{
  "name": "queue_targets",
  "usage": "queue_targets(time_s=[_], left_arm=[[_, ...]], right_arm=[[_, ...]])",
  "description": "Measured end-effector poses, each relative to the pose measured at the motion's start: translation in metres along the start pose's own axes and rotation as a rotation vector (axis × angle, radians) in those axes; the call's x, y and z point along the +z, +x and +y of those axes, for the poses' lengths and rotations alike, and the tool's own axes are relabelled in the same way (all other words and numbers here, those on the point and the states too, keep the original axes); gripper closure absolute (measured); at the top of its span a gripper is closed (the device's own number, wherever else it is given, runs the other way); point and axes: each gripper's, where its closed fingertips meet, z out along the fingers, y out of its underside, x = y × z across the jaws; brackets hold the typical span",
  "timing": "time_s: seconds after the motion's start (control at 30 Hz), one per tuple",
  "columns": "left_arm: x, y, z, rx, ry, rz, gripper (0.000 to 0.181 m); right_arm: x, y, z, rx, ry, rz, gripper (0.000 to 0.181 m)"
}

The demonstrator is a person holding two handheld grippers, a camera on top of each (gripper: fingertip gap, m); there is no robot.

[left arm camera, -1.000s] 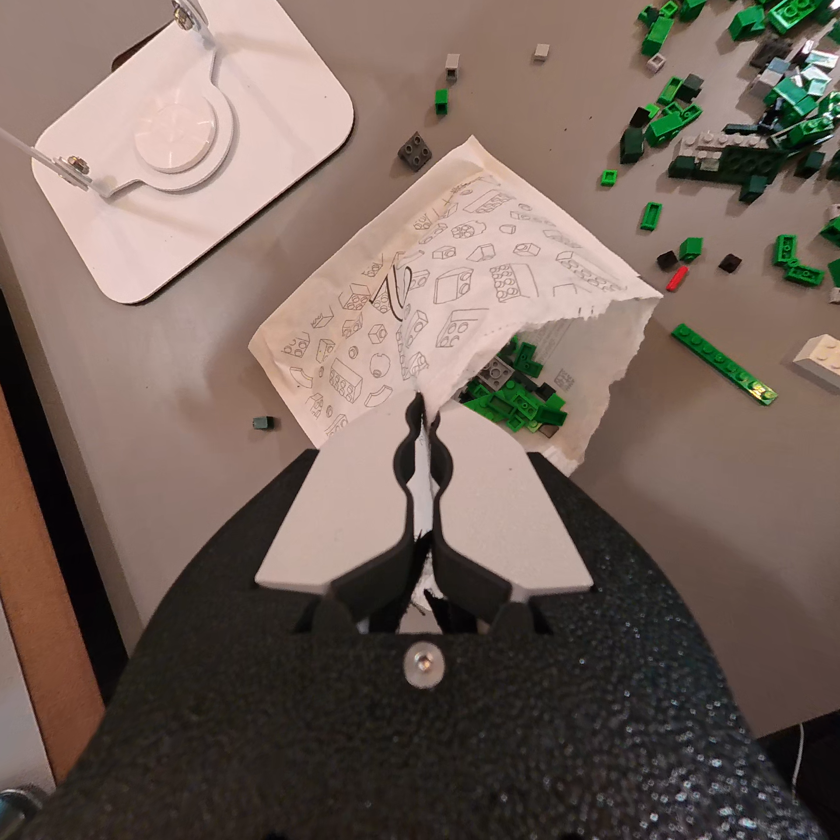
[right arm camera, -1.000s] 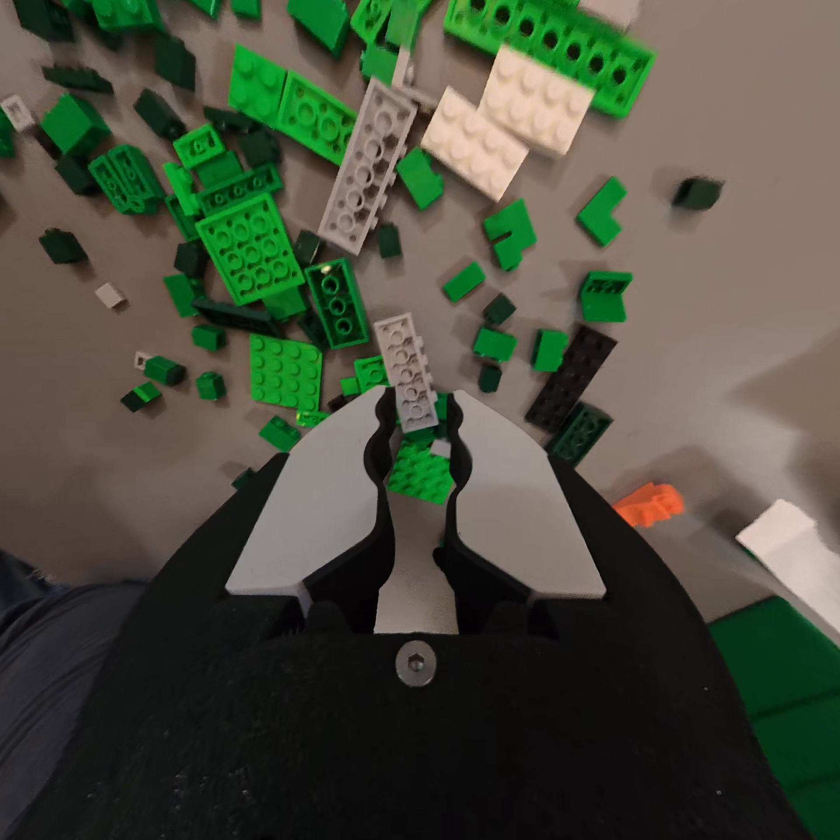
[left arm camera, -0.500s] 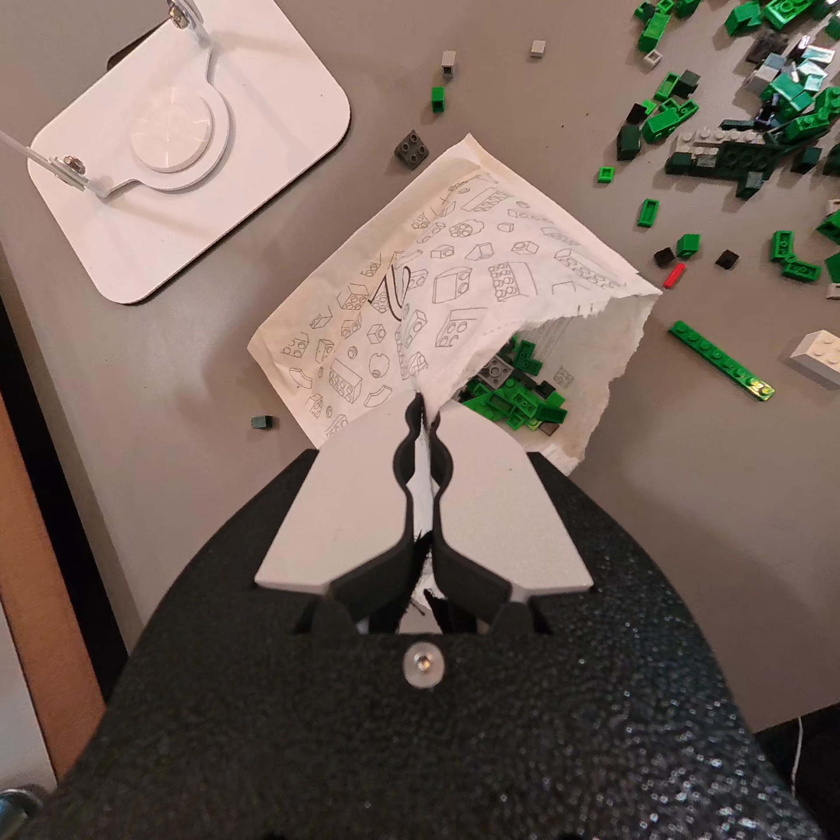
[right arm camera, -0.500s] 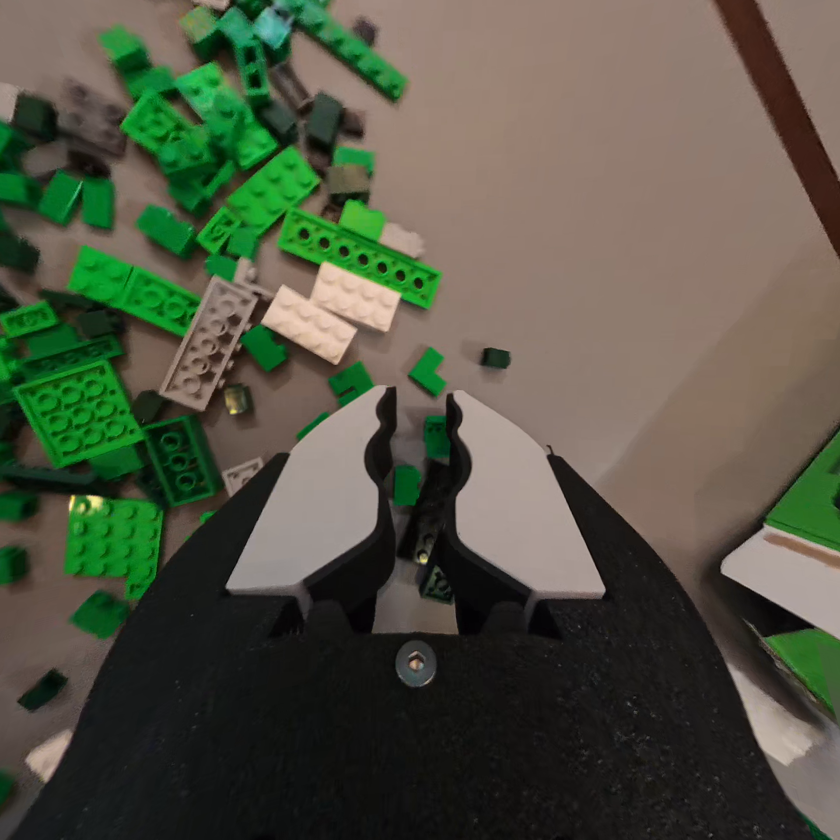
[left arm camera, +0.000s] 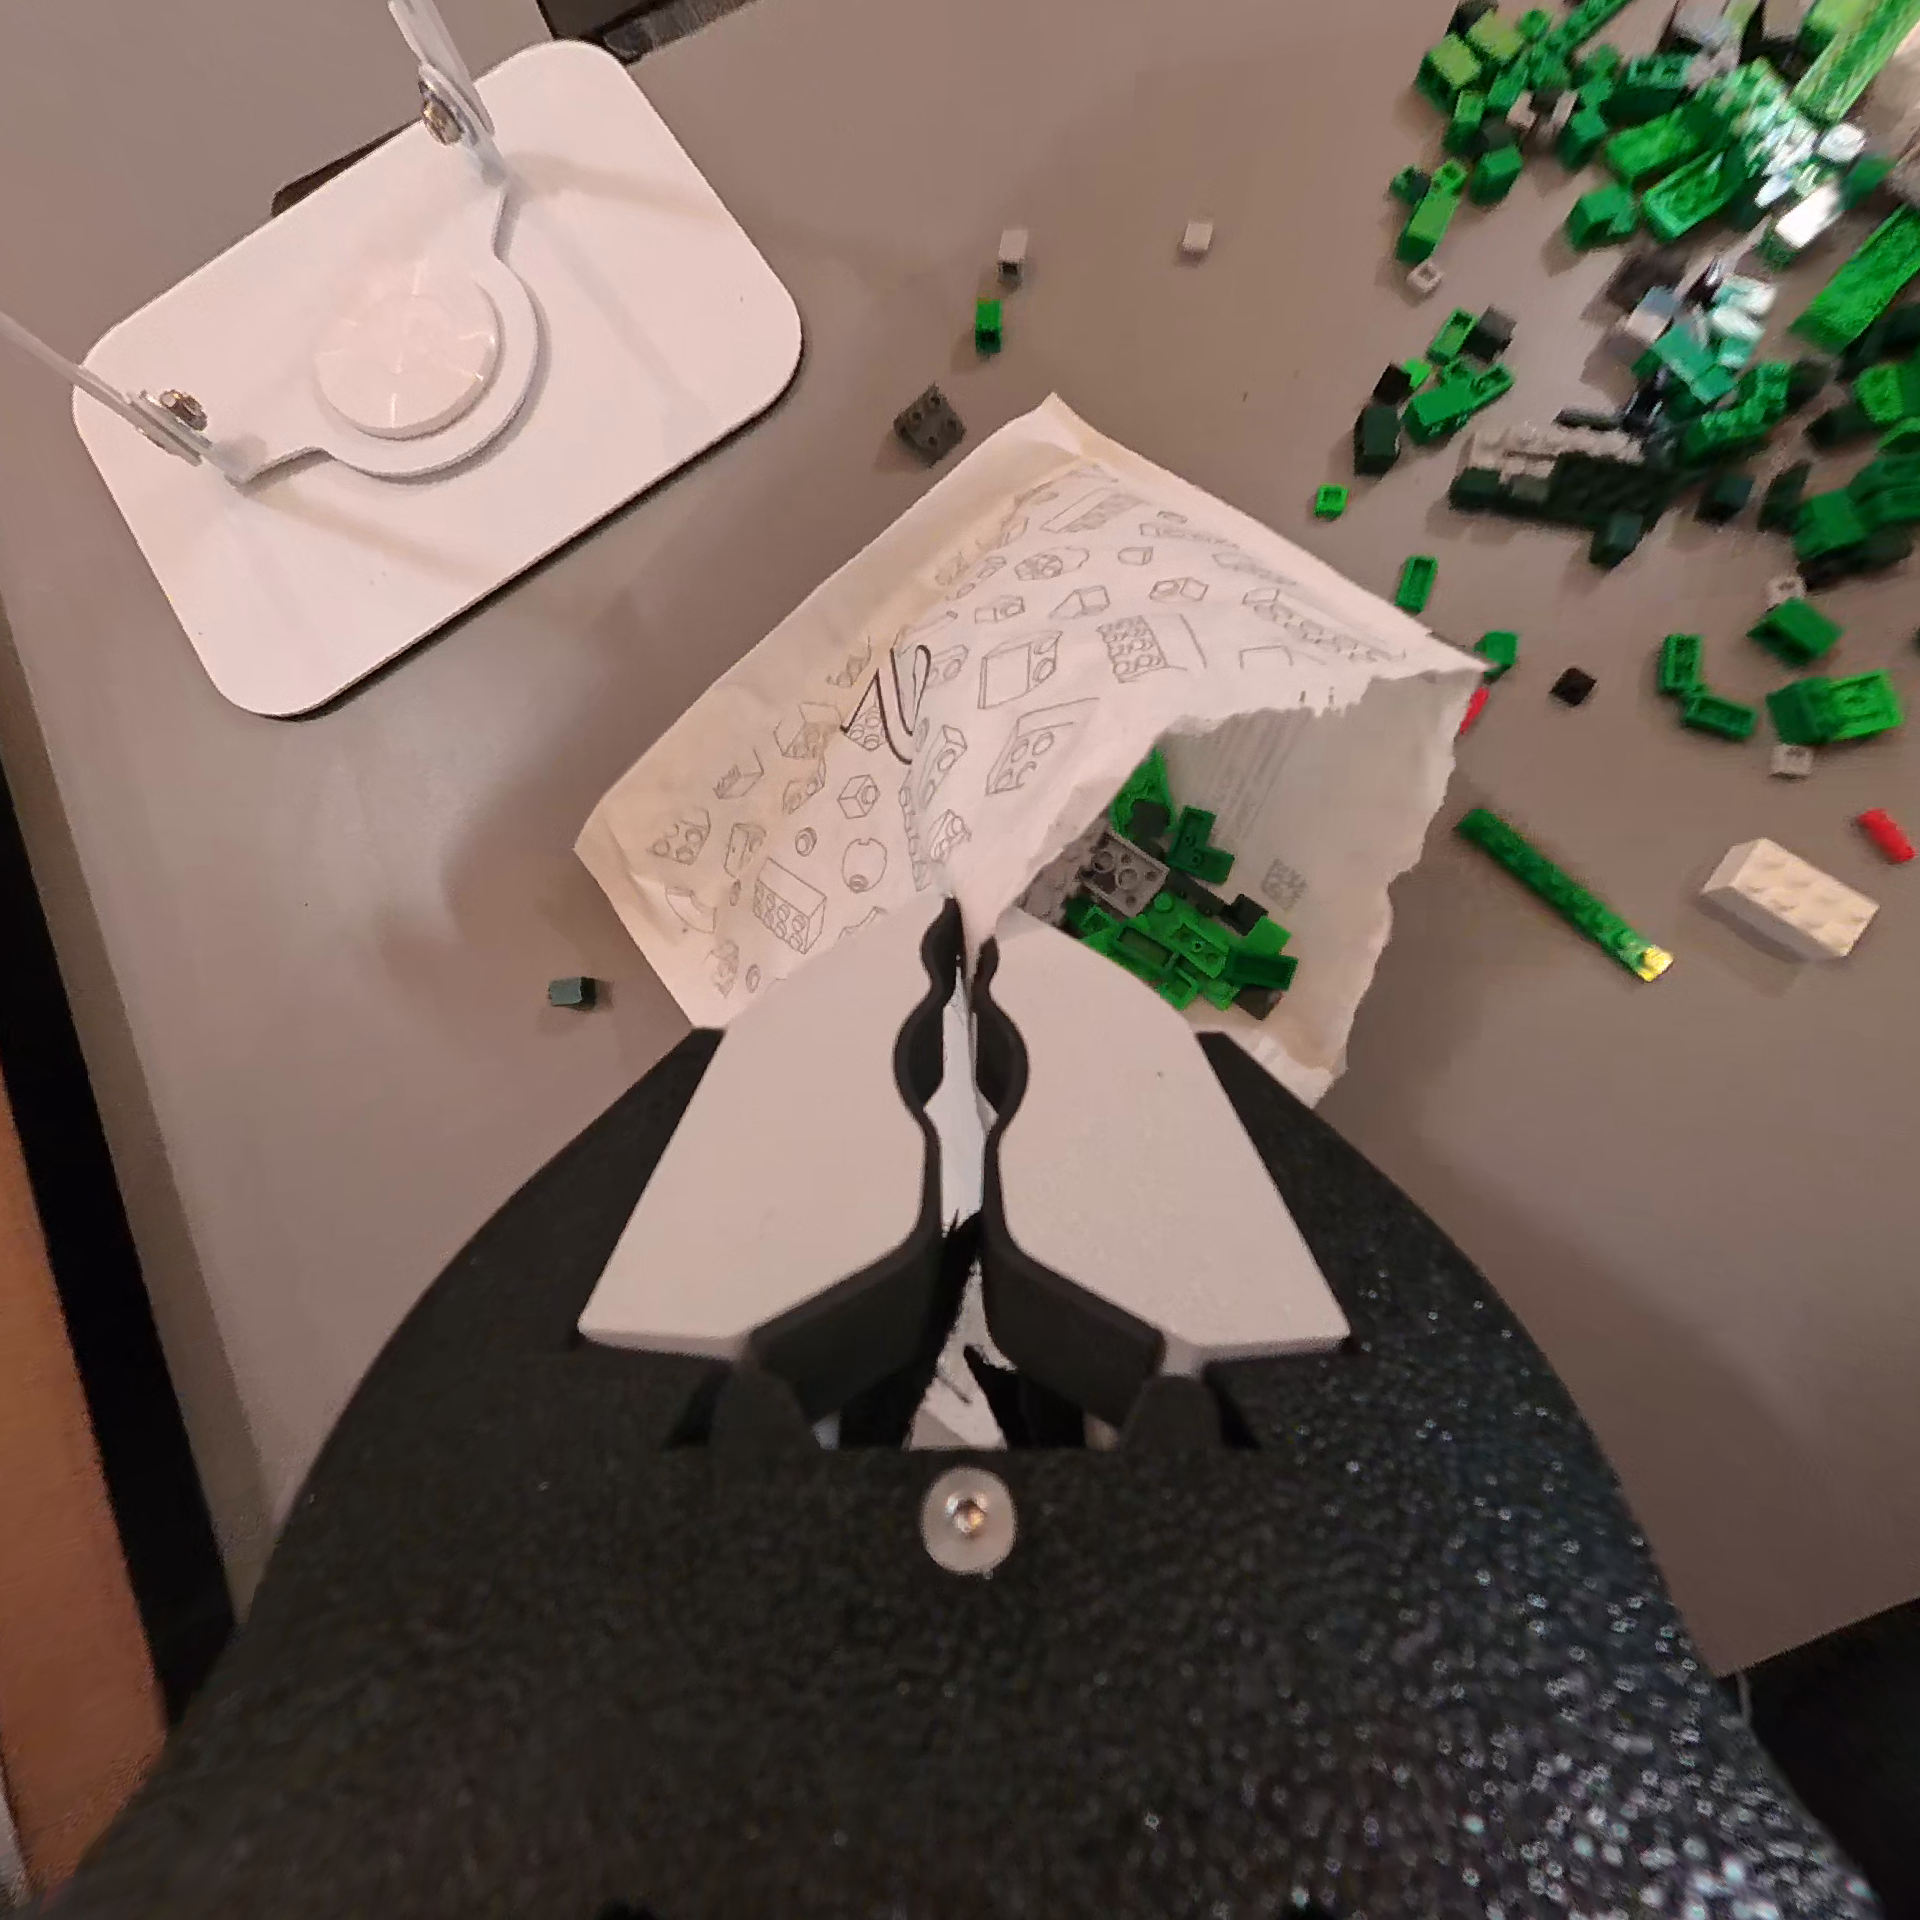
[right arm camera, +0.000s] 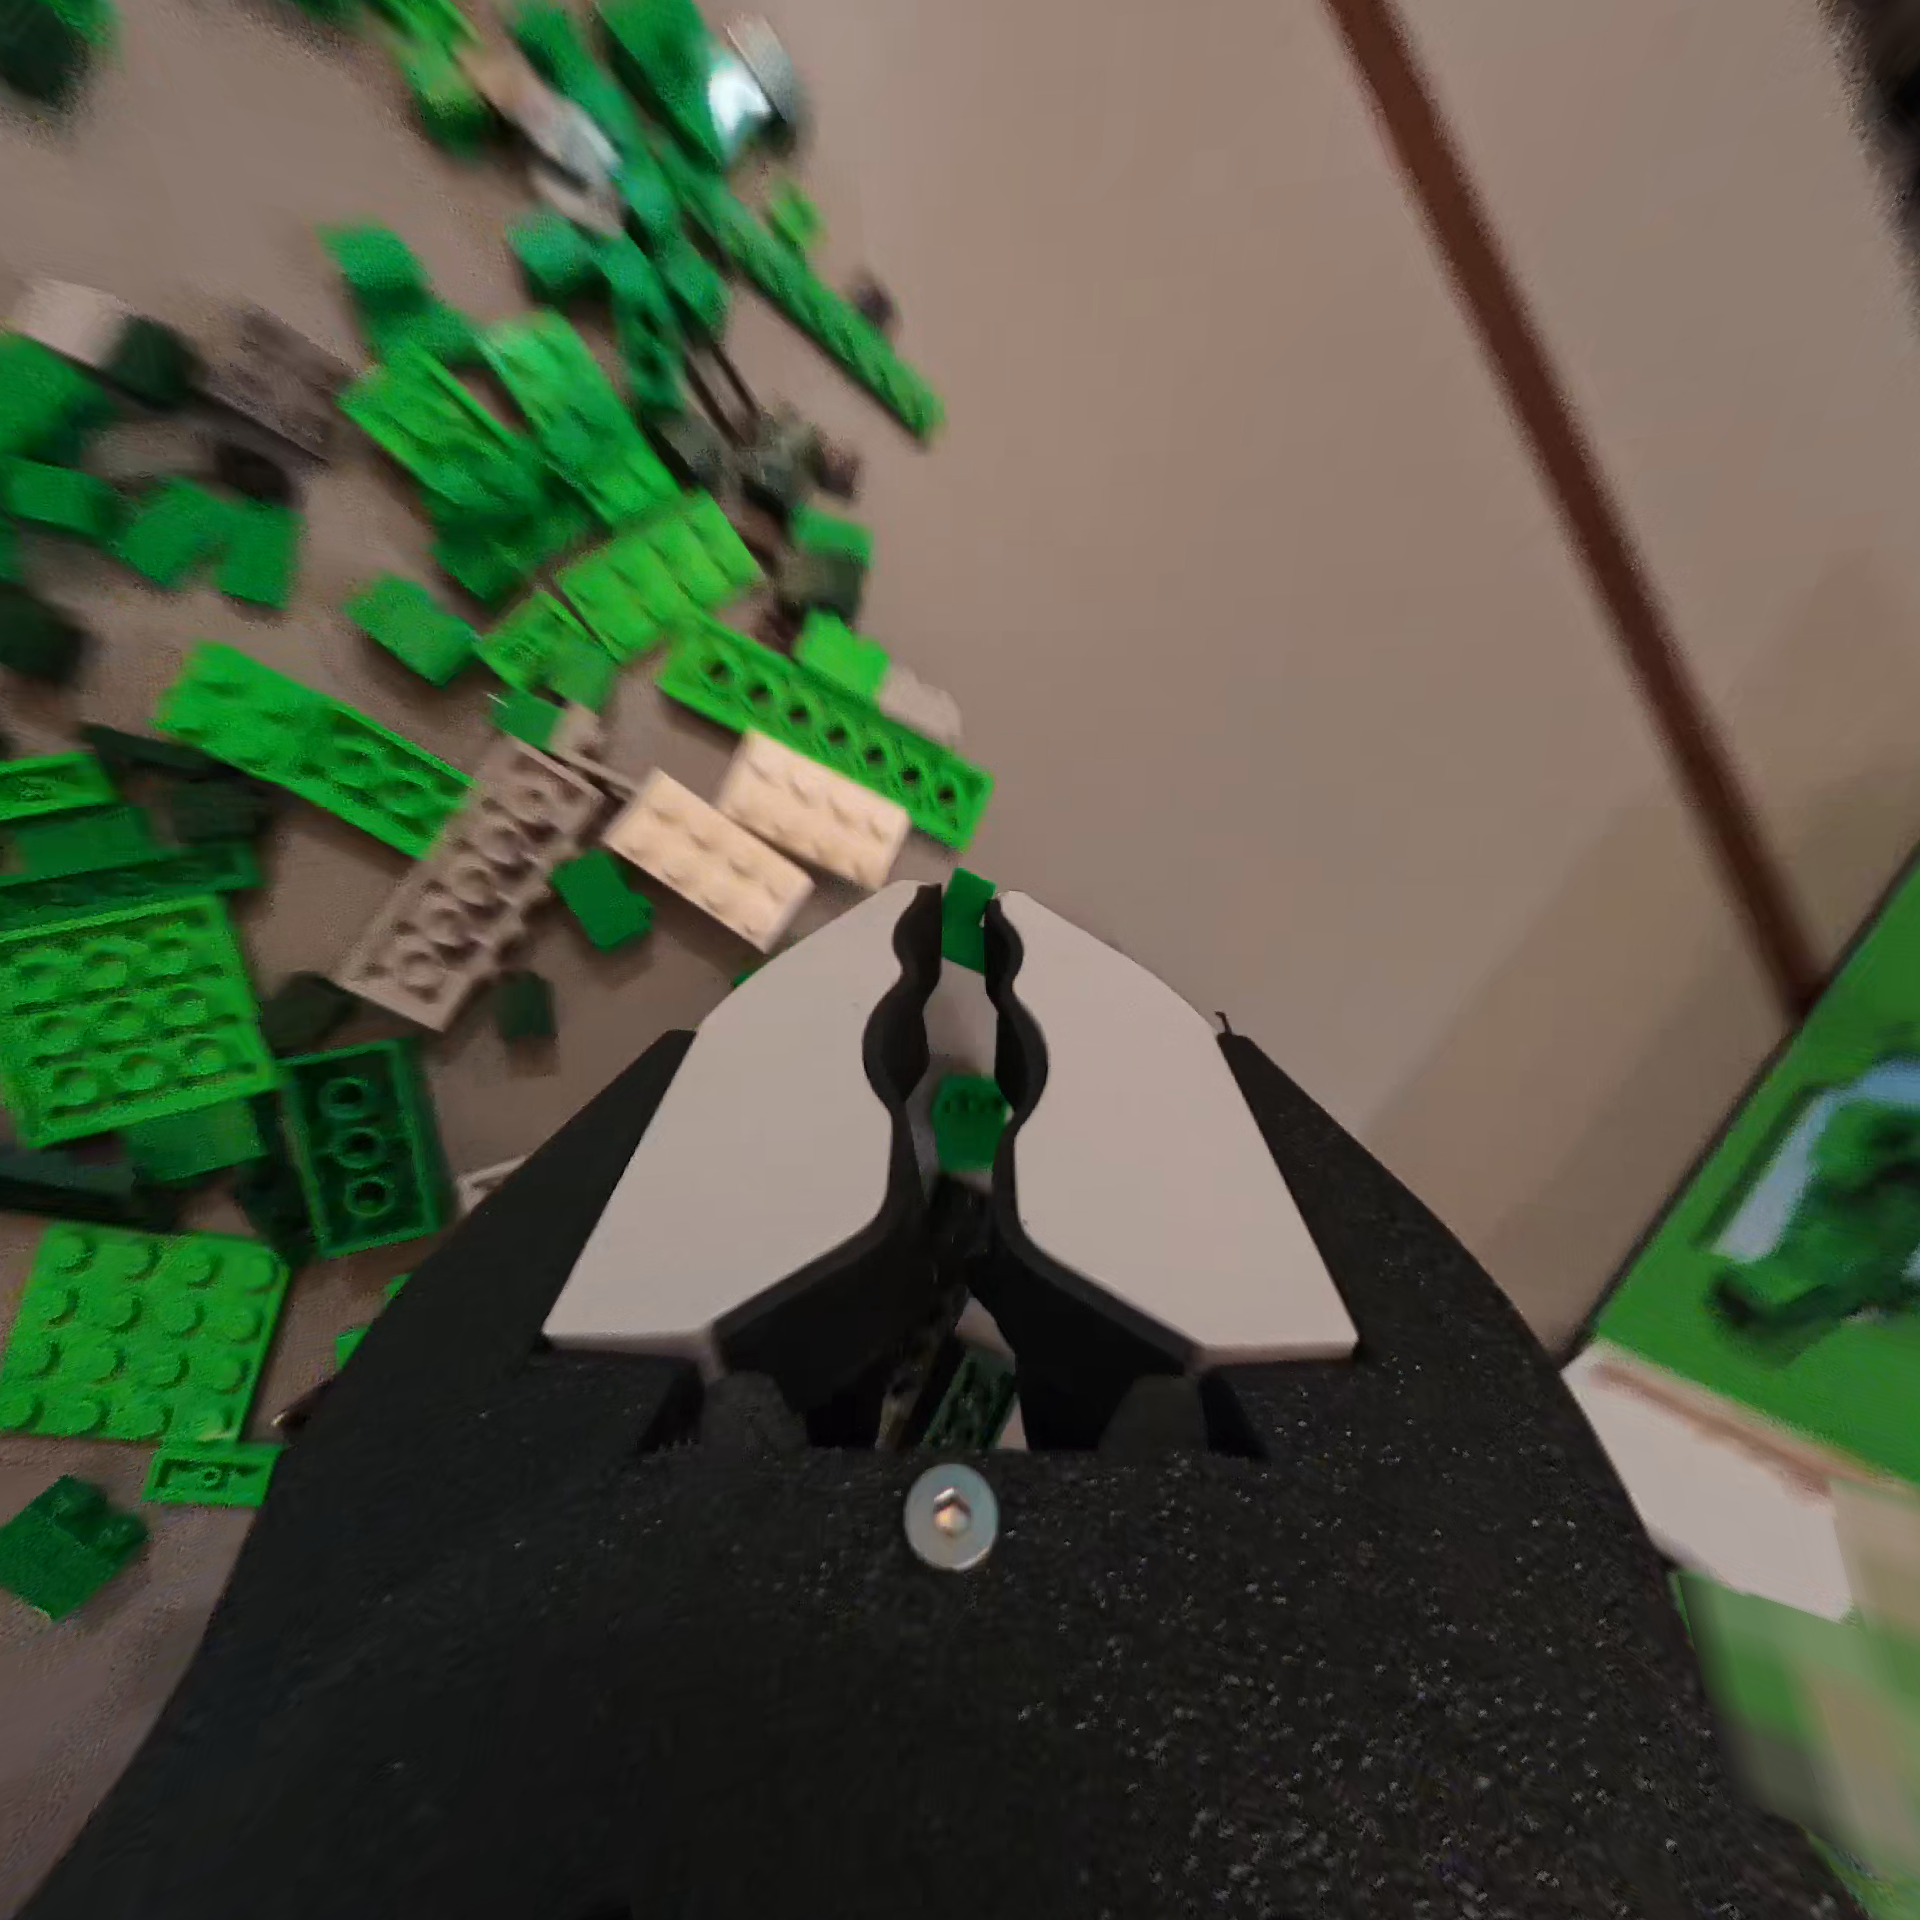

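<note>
Matte grey tabletop [left arm camera: 416, 935]; left claw [left arm camera: 961, 930] pinches torn paper bag [left arm camera: 1039, 665].

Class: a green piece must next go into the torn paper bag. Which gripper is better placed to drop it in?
Right gripper: it pinches a small green piece. Left gripper is shut on the paper bag, holding its mouth open.

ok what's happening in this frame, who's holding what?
The left hand-held gripper is shut on the torn edge of a printed white paper bag, holding its mouth open over the green bricks inside. The right hand-held gripper is shut on a small green brick beside the loose brick pile on the grey table. The right wrist view is motion-blurred.
</note>
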Motion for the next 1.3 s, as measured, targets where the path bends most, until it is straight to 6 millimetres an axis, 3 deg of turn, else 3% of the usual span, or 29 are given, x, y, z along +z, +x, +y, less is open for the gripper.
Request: queue_targets(time_s=[0.1, 0.17, 0.27, 0.33, 0.43, 0.53, 0.67, 0.73, 0.9, 1.1, 1.2, 1.3], left_arm=[[-0.003, 0.004, -0.009, -0.021, 0.042, 0.006, 0.181], [-0.004, 0.009, -0.014, -0.027, 0.068, 0.015, 0.181], [-0.004, 0.014, -0.018, -0.021, 0.082, 0.025, 0.181], [-0.003, 0.017, -0.019, -0.015, 0.083, 0.034, 0.181], [-0.003, 0.02, -0.02, -0.013, 0.088, 0.04, 0.181], [-0.004, 0.02, -0.02, -0.011, 0.09, 0.044, 0.181], [-0.007, 0.022, -0.022, -0.005, 0.1, 0.047, 0.181], [-0.007, 0.022, -0.022, 0.0, 0.096, 0.047, 0.181], [-0.006, 0.013, -0.018, 0.006, 0.081, 0.0, 0.181], [-0.003, 0.001, 0.001, -0.011, -0.004, 0.002, 0.177], [0.0, 0.003, 0.016, -0.02, -0.066, 0.058, 0.163], [0.005, 0.014, 0.037, 0.002, -0.172, 0.16, 0.12]], right_arm=[[-0.032, -0.026, -0.058, -0.27, 0.186, 0.028, 0.174], [-0.06, -0.057, -0.105, -0.407, 0.315, 0.036, 0.174], [-0.099, -0.132, -0.173, -0.605, 0.542, -0.007, 0.174], [-0.112, -0.191, -0.206, -0.722, 0.665, -0.041, 0.174], [-0.104, -0.261, -0.226, -0.897, 0.713, -0.02, 0.174], [-0.079, -0.285, -0.228, -1.018, 0.641, 0.091, 0.174], [-0.055, -0.29, -0.225, -1.044, 0.595, 0.126, 0.172], [-0.052, -0.289, -0.223, -1.036, 0.576, 0.107, 0.157], [-0.077, -0.275, -0.234, -0.918, 0.702, 0.092, 0.155], [-0.092, -0.2, -0.255, -0.597, 0.828, 0.249, 0.155], [-0.076, -0.168, -0.279, -0.453, 0.879, 0.235, 0.162], [-0.044, -0.133, -0.318, -0.324, 0.886, 0.212, 0.164]])
